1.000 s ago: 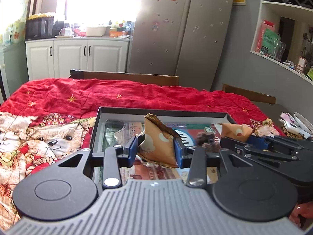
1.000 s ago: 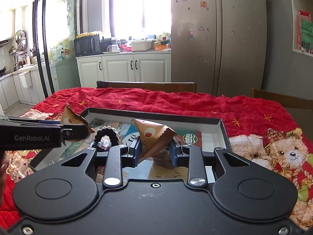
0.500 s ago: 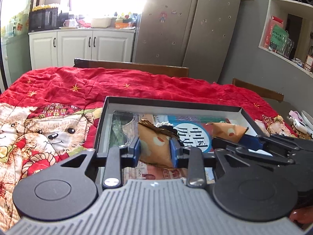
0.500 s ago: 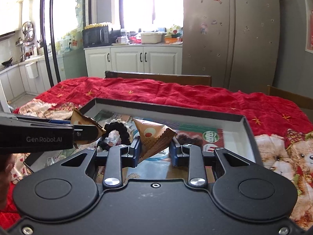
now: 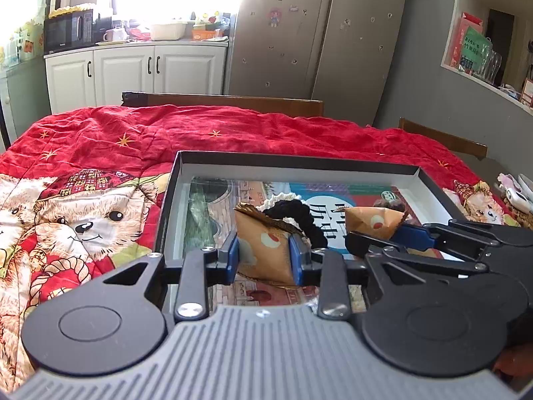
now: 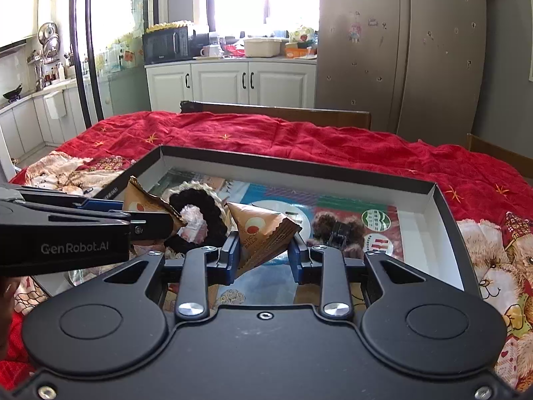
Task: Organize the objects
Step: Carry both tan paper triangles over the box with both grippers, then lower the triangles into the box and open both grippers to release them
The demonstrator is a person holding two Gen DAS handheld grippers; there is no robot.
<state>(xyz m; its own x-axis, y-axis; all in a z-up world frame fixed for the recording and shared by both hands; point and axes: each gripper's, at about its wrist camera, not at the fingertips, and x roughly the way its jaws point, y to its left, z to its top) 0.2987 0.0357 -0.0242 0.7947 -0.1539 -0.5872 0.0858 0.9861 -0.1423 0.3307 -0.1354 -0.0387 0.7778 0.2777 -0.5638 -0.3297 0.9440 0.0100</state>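
I am seeing crinkled red cloth covering the surface, a matt cardboard tray, glossy paper packets, and matt plastic fingers.

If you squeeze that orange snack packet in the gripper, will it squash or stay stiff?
Probably squash a bit. The orange packet in the left gripper looks like thin, crinkly foil puffed into a pyramid, so it likely dents and feels light. Its shiny wrapper may be slippery. The right gripper grips its packet only near one corner, so that one could twist.

The left gripper clamps an orange snack packet over the near part of a black tray; the right gripper holds another packet to its right.
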